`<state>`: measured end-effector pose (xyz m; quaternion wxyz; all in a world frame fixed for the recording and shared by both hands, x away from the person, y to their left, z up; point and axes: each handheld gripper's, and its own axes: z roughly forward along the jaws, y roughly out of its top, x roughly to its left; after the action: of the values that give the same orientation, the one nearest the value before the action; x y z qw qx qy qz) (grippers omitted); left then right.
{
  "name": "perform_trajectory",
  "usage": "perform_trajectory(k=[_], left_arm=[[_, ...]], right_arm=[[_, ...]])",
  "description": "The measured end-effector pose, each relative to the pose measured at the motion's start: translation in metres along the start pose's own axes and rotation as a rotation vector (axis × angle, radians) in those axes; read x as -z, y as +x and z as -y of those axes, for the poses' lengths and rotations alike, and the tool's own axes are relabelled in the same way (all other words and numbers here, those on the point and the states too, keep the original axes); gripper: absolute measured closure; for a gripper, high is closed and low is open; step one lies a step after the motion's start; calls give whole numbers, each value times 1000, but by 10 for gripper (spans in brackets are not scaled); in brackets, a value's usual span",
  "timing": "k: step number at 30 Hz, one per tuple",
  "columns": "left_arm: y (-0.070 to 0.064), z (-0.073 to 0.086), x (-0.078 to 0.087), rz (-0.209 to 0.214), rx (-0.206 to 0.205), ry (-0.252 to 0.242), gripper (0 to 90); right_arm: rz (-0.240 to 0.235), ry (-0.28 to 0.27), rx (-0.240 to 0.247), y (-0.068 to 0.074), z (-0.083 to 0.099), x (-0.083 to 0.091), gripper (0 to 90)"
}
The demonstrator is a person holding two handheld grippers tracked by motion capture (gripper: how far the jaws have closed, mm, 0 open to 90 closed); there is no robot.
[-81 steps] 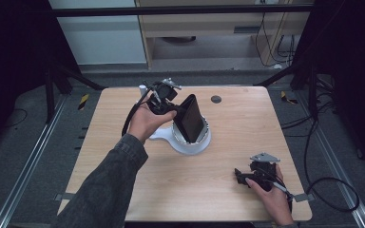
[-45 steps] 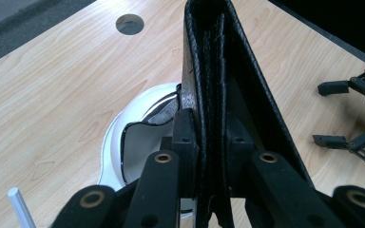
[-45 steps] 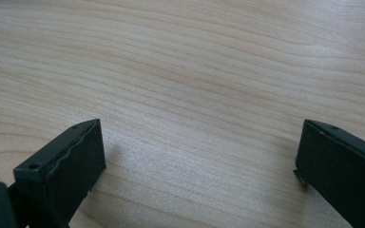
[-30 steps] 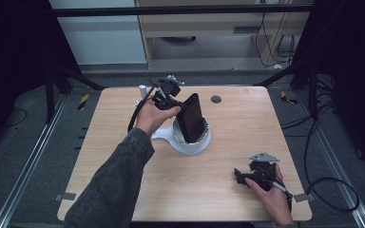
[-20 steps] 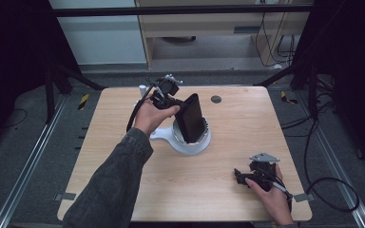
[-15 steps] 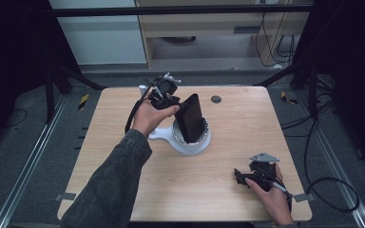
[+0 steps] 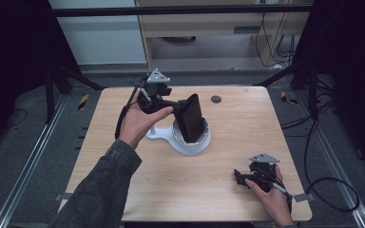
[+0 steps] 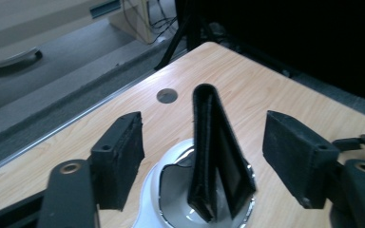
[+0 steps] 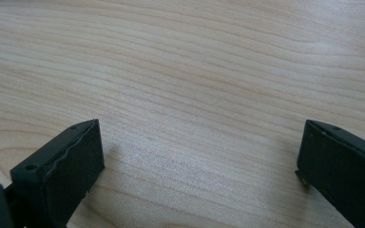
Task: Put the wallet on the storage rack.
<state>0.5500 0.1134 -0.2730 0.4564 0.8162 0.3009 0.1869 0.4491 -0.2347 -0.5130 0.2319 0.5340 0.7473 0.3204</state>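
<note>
A black folded case [image 7: 191, 116] stands upright in a shiny bowl on a white base [image 7: 159, 134] at the table's middle. My left gripper [image 7: 179, 101] is held just left of the case, level with its top edge. In the left gripper view the case [image 8: 214, 142] rises a little ahead of the left gripper [image 8: 206, 145], whose jaws stand wide apart on either side and touch nothing. My right gripper [image 7: 240, 176] rests low near the table's front right. The right gripper [image 9: 195, 156] is open over bare wood.
A small dark round grommet [image 7: 216, 99] is set in the tabletop behind the case. The wooden table [image 7: 247, 128] ends close behind it. Black stand legs and cables lie on the floor around the table. A cable trails from the right gripper off the table's right edge.
My left hand and gripper have shifted slightly left and back from the case. The case stays upright in the bowl. The right gripper has not moved.
</note>
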Motion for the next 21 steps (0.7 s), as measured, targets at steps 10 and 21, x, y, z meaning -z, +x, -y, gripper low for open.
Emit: perform_trajectory(k=[10, 21], left_arm=[[-23, 28, 17, 29, -35, -17, 110], [-39, 78, 22, 67, -47, 3, 63]], right_arm=[[-1, 0, -1, 0, 0, 0, 18], [2, -1, 3, 1, 1, 1, 14]])
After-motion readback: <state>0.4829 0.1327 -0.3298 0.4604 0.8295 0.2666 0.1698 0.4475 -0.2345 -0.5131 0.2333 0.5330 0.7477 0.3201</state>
